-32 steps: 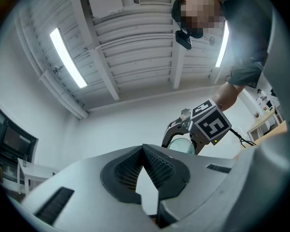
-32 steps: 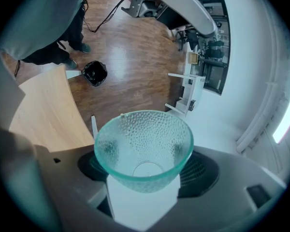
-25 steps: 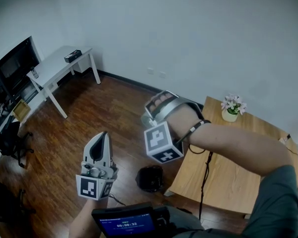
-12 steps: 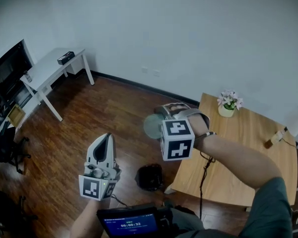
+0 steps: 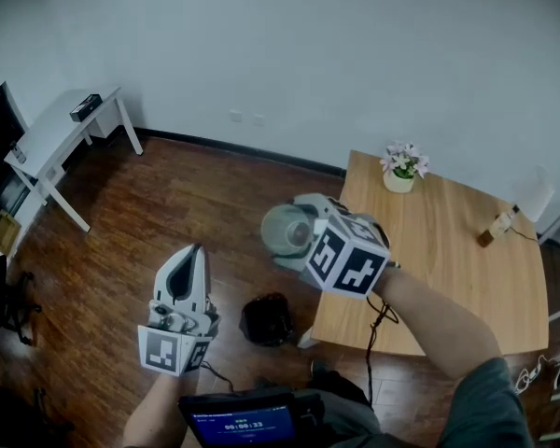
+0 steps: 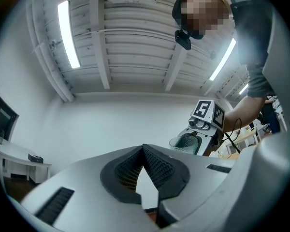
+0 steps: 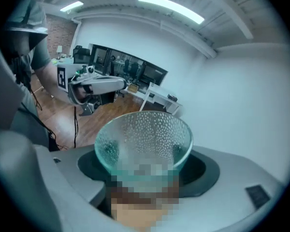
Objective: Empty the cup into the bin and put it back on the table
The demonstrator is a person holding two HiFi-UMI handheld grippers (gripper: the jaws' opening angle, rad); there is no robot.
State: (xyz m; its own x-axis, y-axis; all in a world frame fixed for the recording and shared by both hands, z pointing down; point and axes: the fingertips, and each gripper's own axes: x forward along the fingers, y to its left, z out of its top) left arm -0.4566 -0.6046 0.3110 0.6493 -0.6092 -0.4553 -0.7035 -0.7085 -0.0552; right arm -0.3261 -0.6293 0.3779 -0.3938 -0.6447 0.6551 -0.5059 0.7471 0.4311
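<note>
Clearly that cup (image 7: 144, 138) is glass, beaded all over, so it's stiff and fairly light. It's also a bit slick, and it would crack if banged down on wood. The right gripper (image 5: 297, 235) has it clamped around its lower half, jaws spread wide to take the width. That looks the sensible place to hold it: low on the thick wall, well off the thin rim. The cup is up in the air beside the near corner of the wooden table (image 5: 448, 269), over the floor. The dark bin (image 5: 266, 319) sits below it and a little to one side. Whether anything is left inside I can't quite say, since the bottom of the cup is hidden in the gripper's own view. The left gripper (image 5: 190, 259) is out over the floorboards, jaws closed together on nothing.

Counting up: one cup, one bin, one wooden table and two grippers. One flower pot (image 5: 401, 168) and one small upright object (image 5: 497, 225) stand on the table, and one white desk (image 5: 51, 138) is by the wall.
</note>
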